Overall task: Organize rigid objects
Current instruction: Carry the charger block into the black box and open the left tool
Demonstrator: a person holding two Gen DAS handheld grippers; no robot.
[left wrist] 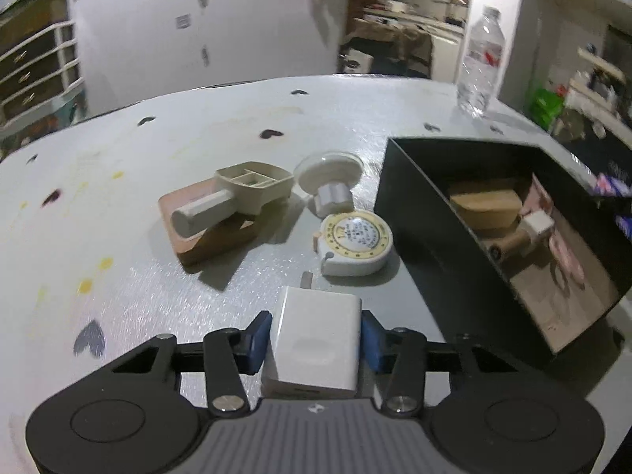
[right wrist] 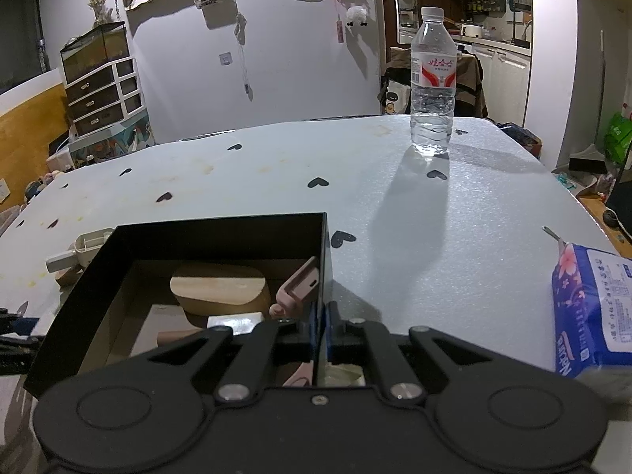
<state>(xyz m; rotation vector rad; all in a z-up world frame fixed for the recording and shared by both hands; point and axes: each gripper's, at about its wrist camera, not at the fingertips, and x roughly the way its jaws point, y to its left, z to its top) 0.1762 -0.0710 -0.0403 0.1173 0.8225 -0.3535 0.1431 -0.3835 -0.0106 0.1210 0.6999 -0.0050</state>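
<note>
My left gripper (left wrist: 316,339) is shut on a white charger block (left wrist: 318,316), with a blue pad against each side, low over the table. Ahead of it lie a round tape measure (left wrist: 355,245), a white suction-cup knob (left wrist: 330,181) and a beige scoop-shaped piece (left wrist: 245,189) resting on a pinkish wooden block (left wrist: 197,237). To the right stands the black box (left wrist: 414,213). My right gripper (right wrist: 320,324) is shut on the right wall of the black box (right wrist: 221,233). Inside are a rounded wooden block (right wrist: 221,288), a pink item (right wrist: 300,288) and a silvery piece (right wrist: 235,322).
A water bottle (right wrist: 432,79) stands at the far right of the grey heart-patterned table (right wrist: 434,256). A blue tissue pack (right wrist: 588,308) lies at the right edge near my right gripper. Drawers and clutter stand beyond the table's far edge.
</note>
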